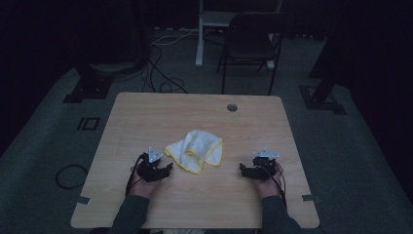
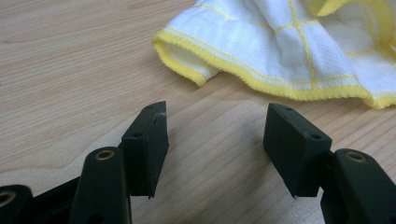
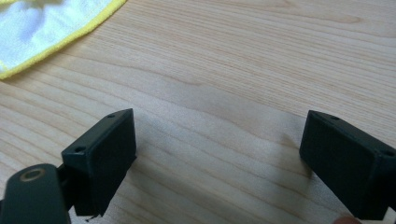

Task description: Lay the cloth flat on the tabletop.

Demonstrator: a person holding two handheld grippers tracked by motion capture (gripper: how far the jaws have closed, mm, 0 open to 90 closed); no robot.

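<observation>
Dim carpeted room, a dark chair (image 1: 251,41) and loose cables (image 1: 160,73) behind a pale wooden counter (image 1: 146,112). A white cloth with yellow edging (image 1: 196,150) lies crumpled near the middle of that counter, folded over itself, between the two grippers and a little beyond them. The left gripper (image 1: 168,167) sits just beside the cloth's near-left hem, fingers (image 2: 145,140) spread with bare wood between them; the right gripper (image 1: 242,169) rests farther off to the cloth's right, its fingers (image 3: 105,154) also spread wide and holding nothing. I judge this as the approach, before any grasp. Next, each gripper likely needs to reach a hem or corner and pinch one layer only. The folds hide where the corners lie, and the high view is too dark to count layers.
</observation>
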